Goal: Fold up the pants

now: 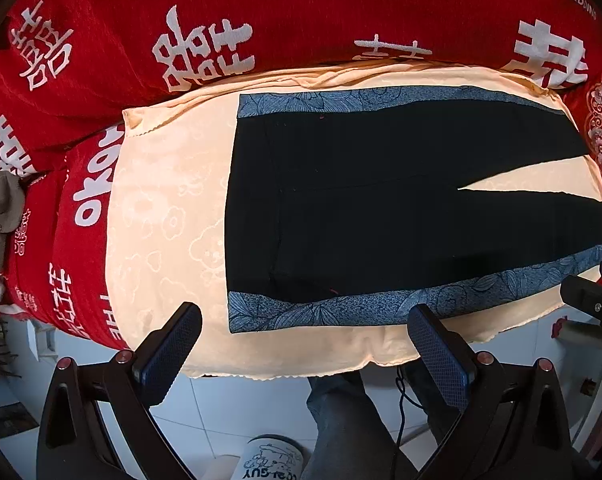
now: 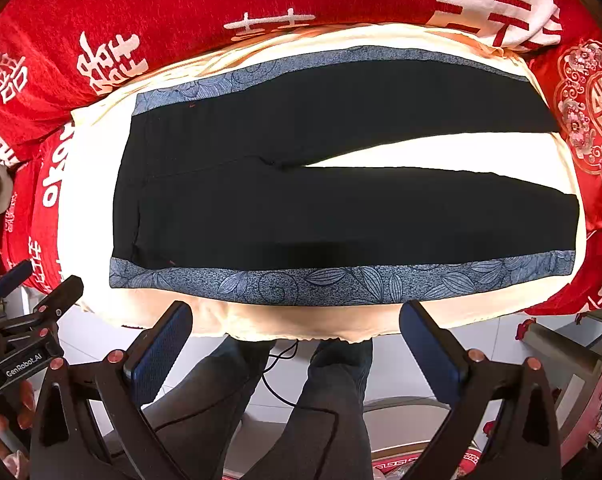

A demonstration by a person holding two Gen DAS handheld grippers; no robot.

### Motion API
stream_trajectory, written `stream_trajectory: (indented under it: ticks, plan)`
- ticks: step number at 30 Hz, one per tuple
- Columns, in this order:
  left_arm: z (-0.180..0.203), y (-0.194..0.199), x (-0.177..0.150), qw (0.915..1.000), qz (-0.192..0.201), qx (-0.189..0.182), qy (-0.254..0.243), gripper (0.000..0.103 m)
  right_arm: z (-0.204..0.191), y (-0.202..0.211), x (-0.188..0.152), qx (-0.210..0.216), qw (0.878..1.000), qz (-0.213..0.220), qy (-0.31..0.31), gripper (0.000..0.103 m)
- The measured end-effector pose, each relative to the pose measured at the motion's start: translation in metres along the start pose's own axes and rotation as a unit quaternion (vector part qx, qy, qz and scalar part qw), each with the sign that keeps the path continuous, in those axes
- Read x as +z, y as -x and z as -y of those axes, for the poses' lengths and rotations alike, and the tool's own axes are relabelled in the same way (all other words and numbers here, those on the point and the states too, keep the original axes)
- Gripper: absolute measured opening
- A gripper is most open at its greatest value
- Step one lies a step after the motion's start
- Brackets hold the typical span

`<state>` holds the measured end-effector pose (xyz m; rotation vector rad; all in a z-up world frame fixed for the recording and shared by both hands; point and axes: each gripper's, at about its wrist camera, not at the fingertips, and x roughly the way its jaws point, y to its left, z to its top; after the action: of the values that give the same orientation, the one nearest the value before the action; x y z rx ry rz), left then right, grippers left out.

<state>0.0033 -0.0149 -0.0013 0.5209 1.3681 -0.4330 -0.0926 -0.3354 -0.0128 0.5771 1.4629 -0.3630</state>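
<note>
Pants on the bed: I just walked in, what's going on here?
A person holds two grippers above black pants spread flat and unfolded on a cream cloth. The left gripper and right gripper both hover open at the near edge, touching nothing. Folding hasn't started.

Bright, even daylight, sharp focus, strong fisheye bending and dark corners.

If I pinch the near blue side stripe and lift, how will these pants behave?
The pants lie flat and thin, so they will probably drape limply from the pinch. Lifted at one point, the far leg likely drags. The cream cloth beneath looks loose and may shift along.
</note>
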Motion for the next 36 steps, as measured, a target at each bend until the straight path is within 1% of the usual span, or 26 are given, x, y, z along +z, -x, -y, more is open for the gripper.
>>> stream_trajectory:
  ticks: [15, 21, 29, 36]
  plan:
    - [0.006, 0.001, 0.003, 0.9999, -0.005, 0.013, -0.003, 0.103, 0.003, -0.002, 0.001, 0.0, 1.0, -0.001, 0.0, 0.103]
    - [0.014, 0.002, 0.003, 0.9997, -0.013, 0.021, 0.005, 0.103, 0.013, -0.001, 0.001, 0.001, 1.0, 0.003, -0.005, 0.103]
    - [0.029, 0.014, -0.001, 0.9984, -0.015, 0.033, 0.042, 0.103, 0.033, 0.001, 0.003, 0.017, 1.0, -0.002, 0.006, 0.103]
    - [0.043, 0.021, -0.012, 0.9947, -0.012, 0.05, 0.089, 0.103, 0.048, 0.005, 0.007, 0.025, 0.999, -0.003, 0.048, 0.103]
